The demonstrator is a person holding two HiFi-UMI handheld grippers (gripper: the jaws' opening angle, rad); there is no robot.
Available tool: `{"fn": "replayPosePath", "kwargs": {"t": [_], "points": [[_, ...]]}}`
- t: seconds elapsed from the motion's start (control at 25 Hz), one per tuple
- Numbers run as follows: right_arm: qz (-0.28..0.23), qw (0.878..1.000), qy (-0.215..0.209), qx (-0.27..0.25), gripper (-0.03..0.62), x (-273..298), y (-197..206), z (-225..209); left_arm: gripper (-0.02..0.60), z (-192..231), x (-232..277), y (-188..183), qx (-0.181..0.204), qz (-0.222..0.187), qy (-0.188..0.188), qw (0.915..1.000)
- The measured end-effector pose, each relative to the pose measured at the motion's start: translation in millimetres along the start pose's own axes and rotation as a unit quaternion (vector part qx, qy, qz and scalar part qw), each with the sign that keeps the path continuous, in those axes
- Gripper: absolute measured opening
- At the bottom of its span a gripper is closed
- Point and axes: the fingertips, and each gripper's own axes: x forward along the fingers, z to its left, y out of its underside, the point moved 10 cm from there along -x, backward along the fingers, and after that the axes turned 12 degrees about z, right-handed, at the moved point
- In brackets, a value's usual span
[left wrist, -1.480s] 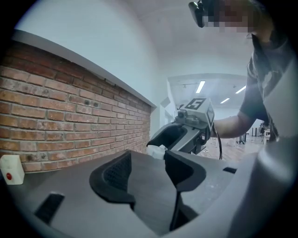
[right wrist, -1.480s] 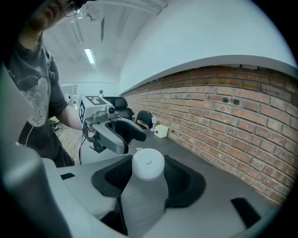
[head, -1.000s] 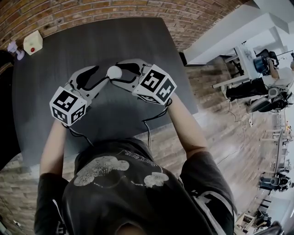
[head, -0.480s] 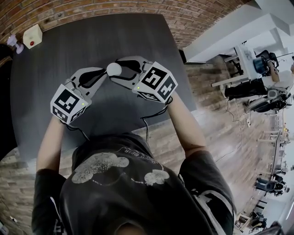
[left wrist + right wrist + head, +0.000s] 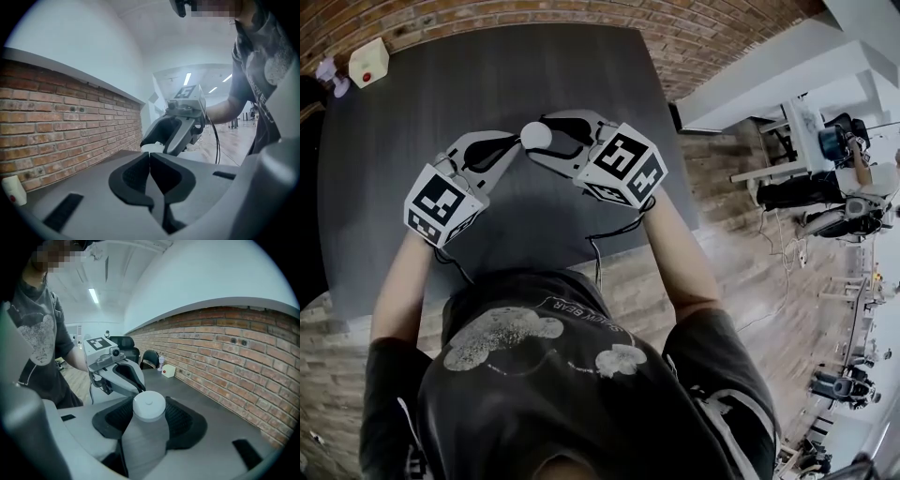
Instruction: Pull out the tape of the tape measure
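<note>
A round white tape measure (image 5: 534, 134) sits between the jaws of my right gripper (image 5: 540, 139), above the dark grey table (image 5: 487, 75). In the right gripper view both black pads (image 5: 187, 420) press on its sides, the tape measure (image 5: 149, 405) standing up between them. My left gripper (image 5: 517, 148) points at it from the left, jaws pressed together. In the left gripper view its tips (image 5: 149, 157) meet right at the white case (image 5: 151, 148). No pulled-out tape shows, and I cannot see whether a tab is pinched.
A white box with a red button (image 5: 367, 62) stands at the table's far left corner, by the brick wall (image 5: 487, 14). The table's right edge (image 5: 670, 112) drops to a wood floor. Dark chairs (image 5: 150, 357) stand beyond the table's end.
The left gripper's jaws have gone from open to shut against the tape measure's left side. Both grippers have drifted slightly farther up the table.
</note>
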Motion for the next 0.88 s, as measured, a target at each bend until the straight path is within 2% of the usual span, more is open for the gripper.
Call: {"fn": "replayPosePath", "kwargs": {"t": [0.24, 0.56, 0.88], "points": [[0.004, 1.000, -0.003, 0.006, 0.233, 3.8, 3.9, -3.3, 0.011, -1.4, 4.4, 1.6, -0.007, 0.022, -0.017, 0.9996], [-0.004, 1.000, -0.004, 0.014, 0.233, 5.2, 3.5, -6.9, 0.009, 1.9, 3.7, -0.5, -0.029, 0.016, -0.020, 0.9993], [0.000, 1.000, 0.002, 0.013, 0.233, 10.1, 2.3, -6.6, 0.009, 5.4, -1.6, 2.0, -0.022, 0.023, -0.020, 0.9993]]}}
